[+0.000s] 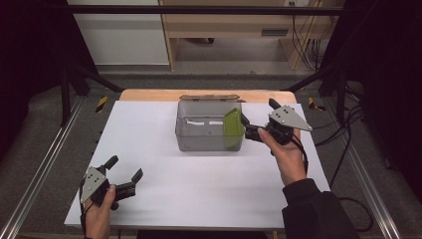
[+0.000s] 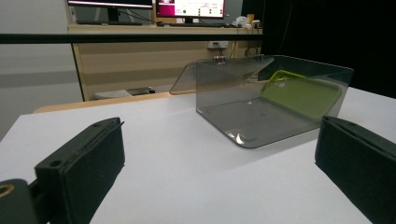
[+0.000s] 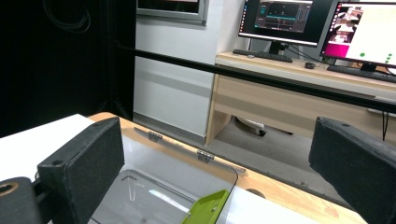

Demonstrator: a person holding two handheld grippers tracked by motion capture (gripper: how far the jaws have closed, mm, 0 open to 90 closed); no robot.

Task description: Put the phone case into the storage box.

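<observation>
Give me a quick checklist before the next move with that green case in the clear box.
1. Flat green plastic case is inside the smoky transparent plastic box, leaning on edge against its right wall: ok.
2. Right gripper open, jaws spread and holding nothing: ok.
3. Right gripper is beside the box's right wall, above the case: ok.
4. Left gripper open, low at the near left of the white table, apart from the box: ok.
5. Hinged lid is swung back behind the box, opening free: ok.
6. Whether the case will stay propped: cannot tell.
</observation>
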